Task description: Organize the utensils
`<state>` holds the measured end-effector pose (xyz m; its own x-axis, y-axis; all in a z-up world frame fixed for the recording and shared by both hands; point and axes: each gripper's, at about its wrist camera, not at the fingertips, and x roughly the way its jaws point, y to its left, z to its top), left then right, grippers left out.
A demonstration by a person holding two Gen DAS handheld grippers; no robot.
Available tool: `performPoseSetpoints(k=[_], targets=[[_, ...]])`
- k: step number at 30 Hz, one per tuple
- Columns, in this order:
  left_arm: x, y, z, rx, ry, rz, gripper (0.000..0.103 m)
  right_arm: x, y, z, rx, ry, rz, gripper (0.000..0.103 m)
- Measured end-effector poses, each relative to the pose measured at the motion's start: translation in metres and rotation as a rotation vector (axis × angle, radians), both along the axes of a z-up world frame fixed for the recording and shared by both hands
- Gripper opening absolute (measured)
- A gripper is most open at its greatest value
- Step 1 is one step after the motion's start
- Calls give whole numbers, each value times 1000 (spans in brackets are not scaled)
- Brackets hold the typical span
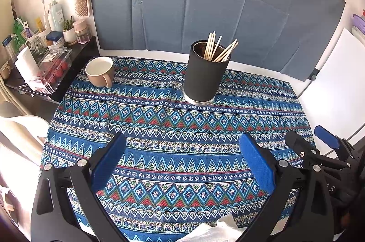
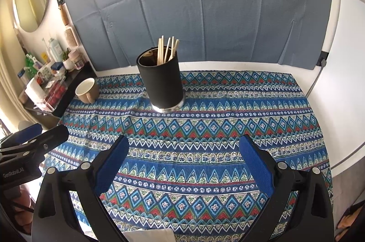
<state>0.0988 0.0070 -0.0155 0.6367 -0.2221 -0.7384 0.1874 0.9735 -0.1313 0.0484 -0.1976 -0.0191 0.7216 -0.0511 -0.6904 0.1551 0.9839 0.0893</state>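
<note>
Here, reading left to right: a beige mug (image 1: pixel 99 71) stood at the far left edge of the patterned cloth (image 1: pixel 173 125), mouth up, well apart from everything else. My left claw (image 1: pixel 182 164) hovered over the near part of the cloth, its blue pads spread wide and holding nothing. Ahead of it and slightly right stood the black holder (image 1: pixel 206 73), upright, with the wooden chopsticks (image 1: pixel 220 49) inside, their long axes near vertical and their tips fanned toward the right. My right claw (image 2: pixel 183 165) was likewise spread wide and empty; from it the holder (image 2: pixel 160 82) lay ahead and to the left. Neither claw looked clearly nearer. No loose utensil showed on the cloth, so I judged the sorting largely done. A white tissue (image 1: pixel 214 231) lay at the near edge, beneath my left claw.
</note>
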Motion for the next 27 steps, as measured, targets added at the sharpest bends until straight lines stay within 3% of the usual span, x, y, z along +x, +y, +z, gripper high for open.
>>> performPoseSetpoints(k=[27], targets=[[-1,8,-3,-17,14,15,97,-3,3,0,-7,4,8,93]])
